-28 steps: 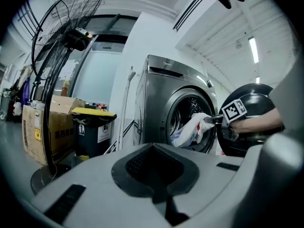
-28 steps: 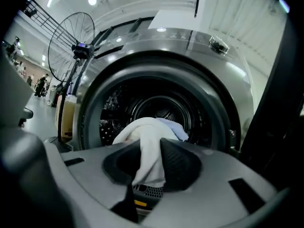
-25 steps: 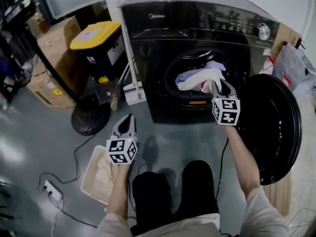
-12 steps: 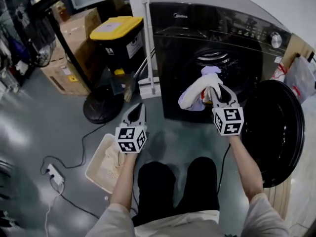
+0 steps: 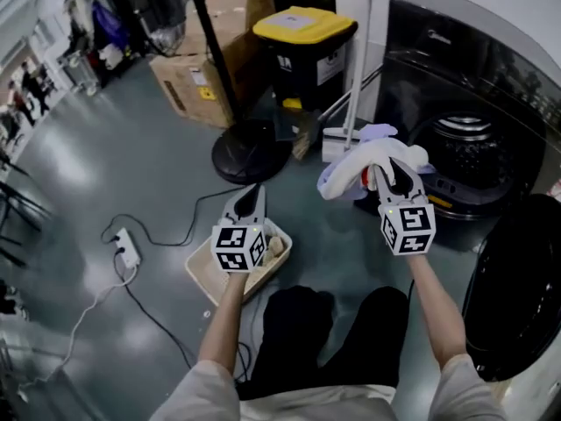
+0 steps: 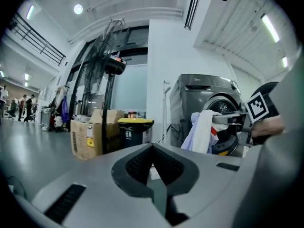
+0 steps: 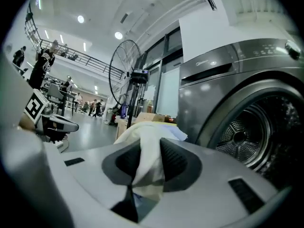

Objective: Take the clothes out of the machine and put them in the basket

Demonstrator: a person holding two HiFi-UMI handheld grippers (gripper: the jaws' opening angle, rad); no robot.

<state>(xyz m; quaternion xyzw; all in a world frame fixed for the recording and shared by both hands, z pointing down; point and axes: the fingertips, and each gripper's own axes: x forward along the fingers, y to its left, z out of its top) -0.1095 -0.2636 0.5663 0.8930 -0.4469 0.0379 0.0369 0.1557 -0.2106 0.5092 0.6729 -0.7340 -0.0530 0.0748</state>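
The right gripper (image 5: 390, 175) had its jaws pinched on the clothes (image 5: 368, 158), a white and pale lilac bundle with a spot of red. The bundle hung in the air outside the machine (image 5: 473, 68), at 9 o'clock from the drum (image 5: 465, 147) mouth and well above the floor (image 5: 131, 165). In the right gripper view the white cloth (image 7: 147, 129) rose between the two dark pads (image 7: 178, 163) and folded over the tips of the right gripper (image 7: 151, 144), with the empty drum (image 7: 247, 137) at 3 o'clock.

The left gripper (image 5: 252, 193) held nothing. In its own view the jaws of the left gripper (image 6: 152, 148) were pressed together at the tips, and the clothes (image 6: 202, 132) showed at 2 o'clock in front of the machine (image 6: 199, 94).

The basket (image 5: 200, 274) sat on the floor at 7 o'clock from the clothes, mostly hidden under the left gripper and its cube. Some pale cloth already lay in it. The two grippers were apart, and the clothes were not over the basket.

The machine's door (image 5: 517, 296) stood open at 4 o'clock in the head view. A bin (image 5: 307, 51) with a yellow lid stood at 12 o'clock, a box (image 5: 206, 77) at 11 o'clock, and a round fan base (image 5: 250, 152) just below them. A power strip (image 5: 129, 246) lay on the floor at 9 o'clock from the basket.
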